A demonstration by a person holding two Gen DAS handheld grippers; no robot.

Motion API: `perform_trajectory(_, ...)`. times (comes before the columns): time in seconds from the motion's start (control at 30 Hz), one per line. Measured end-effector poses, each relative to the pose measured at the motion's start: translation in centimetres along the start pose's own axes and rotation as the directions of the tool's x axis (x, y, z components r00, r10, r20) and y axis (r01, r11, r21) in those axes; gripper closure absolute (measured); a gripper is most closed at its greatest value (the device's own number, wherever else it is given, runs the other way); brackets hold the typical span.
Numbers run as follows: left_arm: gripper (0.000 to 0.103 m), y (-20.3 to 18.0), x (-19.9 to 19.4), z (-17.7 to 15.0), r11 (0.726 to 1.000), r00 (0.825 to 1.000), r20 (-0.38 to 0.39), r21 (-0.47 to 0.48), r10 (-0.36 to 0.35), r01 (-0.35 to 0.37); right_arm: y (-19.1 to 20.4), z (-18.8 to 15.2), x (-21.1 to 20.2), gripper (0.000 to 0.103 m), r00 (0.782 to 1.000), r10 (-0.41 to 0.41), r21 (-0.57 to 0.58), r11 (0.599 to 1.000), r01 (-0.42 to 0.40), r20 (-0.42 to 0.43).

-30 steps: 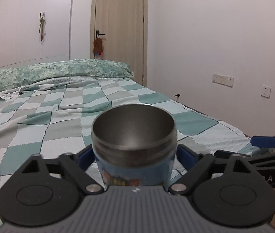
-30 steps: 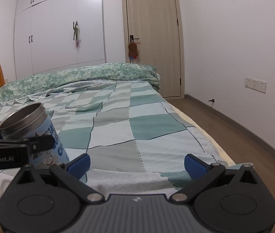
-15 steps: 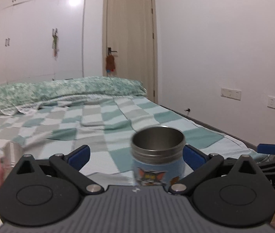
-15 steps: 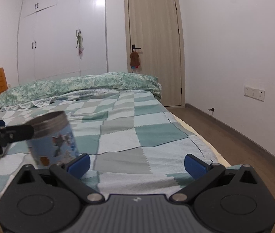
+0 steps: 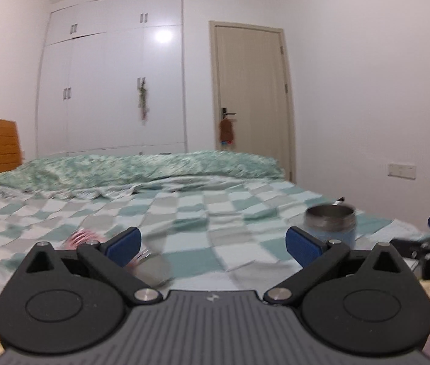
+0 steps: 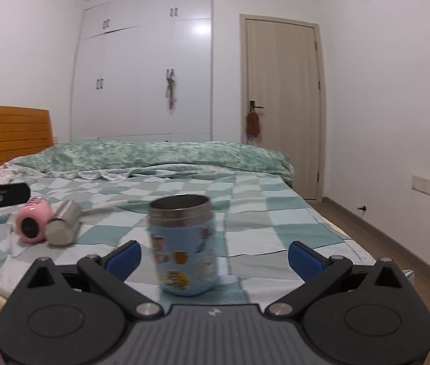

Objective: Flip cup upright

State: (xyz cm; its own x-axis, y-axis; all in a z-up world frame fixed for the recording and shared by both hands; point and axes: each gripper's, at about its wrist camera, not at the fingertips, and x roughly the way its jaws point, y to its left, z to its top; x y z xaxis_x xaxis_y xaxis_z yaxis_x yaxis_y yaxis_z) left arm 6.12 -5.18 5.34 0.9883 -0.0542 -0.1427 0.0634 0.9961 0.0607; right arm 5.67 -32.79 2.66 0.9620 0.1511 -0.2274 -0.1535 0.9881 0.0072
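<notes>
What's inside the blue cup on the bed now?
The blue cup stands upright on the checkered bedspread, mouth up. Only its bare steel inner wall near the rim shows; nothing sticks out. The bottom is hidden by the rim, so contents lower down cannot be ruled out.

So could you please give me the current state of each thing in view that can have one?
blue cartoon cup: upright on the bed, mouth up, free of both grippers.
left gripper: open, holding nothing.
right gripper: open, holding nothing.
pink cup: lying on its side.
steel cup: lying on its side beside the pink one.
door: shut.
wardrobe doors: shut.
</notes>
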Motion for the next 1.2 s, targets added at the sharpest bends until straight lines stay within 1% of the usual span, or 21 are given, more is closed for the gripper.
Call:
perform_trajectory(0.13,0.0,1.7,-1.7,-1.9,0.999,0.999,-0.013,-0.011,0.039,-0.039,1.5,-0.7,-0.6,0.0,1.0,0.022,-0.02,1.0,-0.022,0.006)
perform_trajectory(0.27,0.0,3.0,-2.5,-3.9,0.993,0.994,-0.03,-0.051,0.102,-0.103,2.7,-1.7,-1.1,0.0,0.999,0.041,-0.03,0.999,-0.041,0.016)
perform_trajectory(0.43,0.0,3.9,-2.8,-5.7,0.983,0.987,-0.01,-0.083,0.162,-0.162,3.7,-3.0,-1.6,0.0,0.998,0.048,-0.058,0.997,-0.045,0.042)
perform_trajectory(0.57,0.0,4.0,-3.2,-6.0,0.981,0.984,0.015,-0.082,0.176,-0.174,4.1,-3.5,-2.3,0.0,0.996,0.043,-0.066,0.997,-0.038,0.084)
perform_trajectory(0.67,0.0,4.1,-3.4,-6.1,0.979,0.984,0.025,-0.104,0.178,-0.174,4.0,-3.6,-2.6,0.0,0.994,0.046,-0.063,0.997,-0.04,0.101)
perform_trajectory(0.77,0.0,4.1,-3.5,-6.1,0.979,0.984,0.037,-0.114,0.175,-0.17,3.8,-3.6,-2.9,0.0,0.993,0.051,-0.054,0.998,-0.045,0.11)
perform_trajectory(1.2,0.0,3.4,-3.8,-6.2,0.982,0.984,0.055,-0.094,0.17,-0.165,3.3,-3.9,-3.7,0.0,0.989,0.044,-0.045,0.998,-0.038,0.138)
